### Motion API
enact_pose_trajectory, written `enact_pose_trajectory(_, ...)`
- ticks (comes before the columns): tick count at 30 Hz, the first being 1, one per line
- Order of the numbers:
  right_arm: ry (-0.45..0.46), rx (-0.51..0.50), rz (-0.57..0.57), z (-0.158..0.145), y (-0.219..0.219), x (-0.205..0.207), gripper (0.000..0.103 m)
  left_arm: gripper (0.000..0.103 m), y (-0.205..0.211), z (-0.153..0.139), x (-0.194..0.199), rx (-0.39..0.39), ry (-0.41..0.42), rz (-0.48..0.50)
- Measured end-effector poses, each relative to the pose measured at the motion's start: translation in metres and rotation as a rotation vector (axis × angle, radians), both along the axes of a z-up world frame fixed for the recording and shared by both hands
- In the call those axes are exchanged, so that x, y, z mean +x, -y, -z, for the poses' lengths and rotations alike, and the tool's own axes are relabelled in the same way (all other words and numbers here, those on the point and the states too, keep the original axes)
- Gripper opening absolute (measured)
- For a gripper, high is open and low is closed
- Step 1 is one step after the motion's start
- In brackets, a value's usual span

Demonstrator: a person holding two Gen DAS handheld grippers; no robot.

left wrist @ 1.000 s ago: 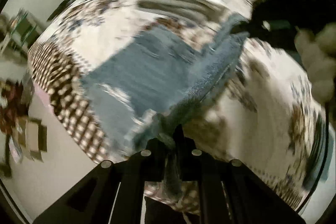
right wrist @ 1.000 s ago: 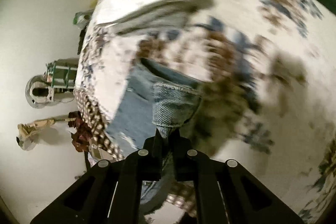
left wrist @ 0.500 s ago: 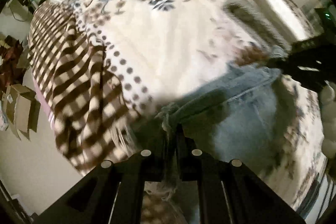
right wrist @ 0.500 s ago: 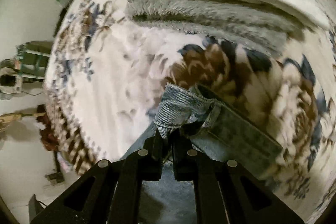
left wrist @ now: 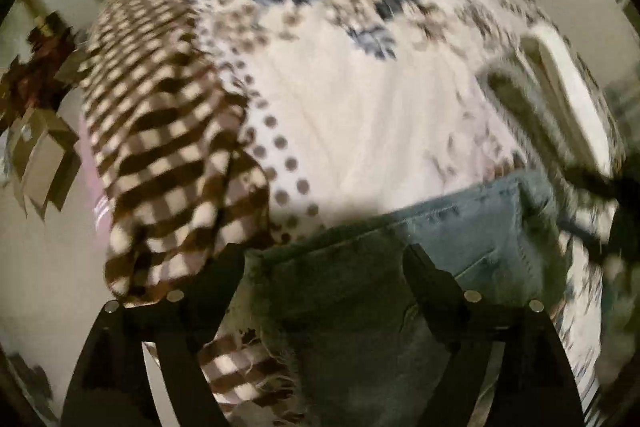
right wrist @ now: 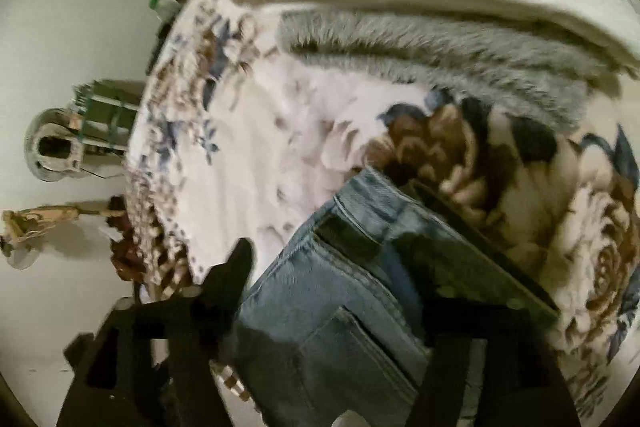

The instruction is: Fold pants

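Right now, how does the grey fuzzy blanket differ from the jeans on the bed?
The grey fuzzy blanket is shaggy and pale grey; the jeans are smooth blue denim with seams and a pocket. The blanket lies folded farther up the bed, tucked under a cream folded cover; the jeans lie nearest, between the open left gripper and open right gripper. Both rest on the floral bedspread, and neither is gripped.

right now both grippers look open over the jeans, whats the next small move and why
Probably lift both away and regrip for the next fold. The left gripper and right gripper stand open, holding nothing, and the jeans lie on the bedspread.
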State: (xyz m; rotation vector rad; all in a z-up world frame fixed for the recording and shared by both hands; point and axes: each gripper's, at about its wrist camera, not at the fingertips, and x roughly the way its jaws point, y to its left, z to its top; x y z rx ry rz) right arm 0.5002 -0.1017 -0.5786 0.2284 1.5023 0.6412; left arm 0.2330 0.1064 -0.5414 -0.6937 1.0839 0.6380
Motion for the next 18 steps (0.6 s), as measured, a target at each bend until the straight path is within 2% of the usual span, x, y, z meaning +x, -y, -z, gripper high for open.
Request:
enact_pose_trajectory(1, 0.005, 0.010, 0.013, -0.004, 0.011, -0.001, 0.103, 0.082, 0.003, -0.006, -0.004, -0.007, 0.017, -0.019)
enact_pose_trajectory(5, -0.013, 0.009, 0.027, -0.009, 0.067, -0.015, 0.103, 0.082, 0.029, -0.023, -0.018, -0.059, 0.099, -0.080)
enact_pose_trajectory(8, -0.039, -0.030, 0.004, 0.000, 0.105, -0.028, 0.103, 0.082, 0.065, -0.022, -0.037, -0.164, 0.158, -0.151)
enact_pose_trajectory(12, -0.091, -0.051, -0.039, 0.017, 0.140, -0.044, 0.103, 0.082, 0.119, 0.006, -0.066, -0.375, 0.162, -0.297)
enact_pose_trajectory(15, -0.106, -0.044, -0.077, 0.030, 0.156, -0.049, 0.103, 0.082, 0.146, 0.026, -0.080, -0.472, 0.158, -0.405)
enact_pose_trajectory(18, -0.119, -0.027, -0.111, 0.045, 0.160, -0.050, 0.103, 0.082, 0.162, 0.047, -0.083, -0.532, 0.155, -0.484)
